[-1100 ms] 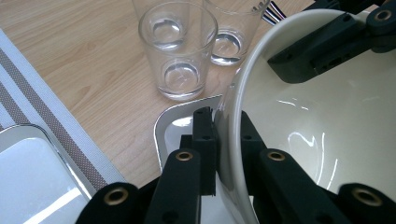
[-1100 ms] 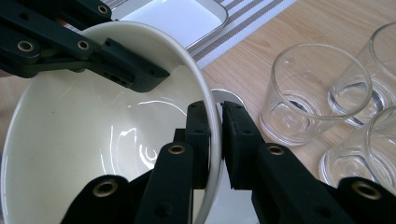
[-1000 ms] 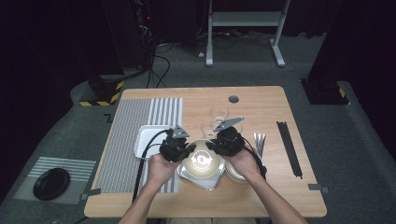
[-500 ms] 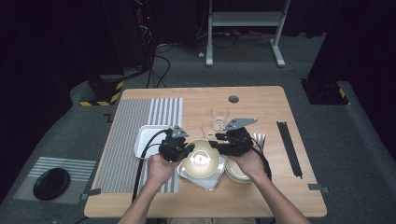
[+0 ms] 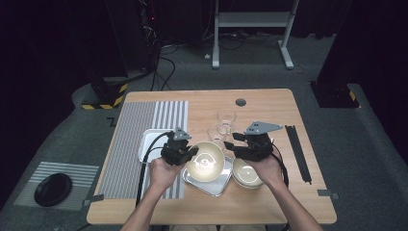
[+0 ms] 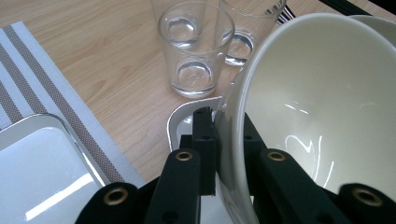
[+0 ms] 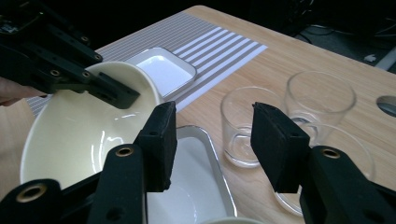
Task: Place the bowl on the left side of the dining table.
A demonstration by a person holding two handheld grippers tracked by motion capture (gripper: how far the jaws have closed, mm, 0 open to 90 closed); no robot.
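Note:
A cream bowl [image 5: 205, 161] [image 6: 317, 102] [image 7: 79, 140] hangs tilted over a metal tray [image 5: 211, 185] [image 7: 196, 186]. My left gripper [image 5: 190, 153] [image 6: 224, 135] is shut on the bowl's left rim, one jaw inside and one outside. My right gripper [image 5: 230, 144] [image 7: 212, 140] stands just right of the bowl, clear of its rim. Its jaws have just been opening and nothing is between them. A second cream bowl [image 5: 247, 174] rests on the table under the right hand.
Two clear glasses [image 5: 226, 118] [image 5: 217, 132] [image 7: 243, 123] stand just beyond the bowl and the right gripper. A smaller white tray [image 5: 149, 144] [image 6: 42, 168] lies on the striped mat [image 5: 139, 139] at the left. A black strip [image 5: 298, 151] lies at the right.
The right gripper has drawn away from the bowl's right rim toward the right, and its jaws have spread. The left gripper and the bowl have stayed put.

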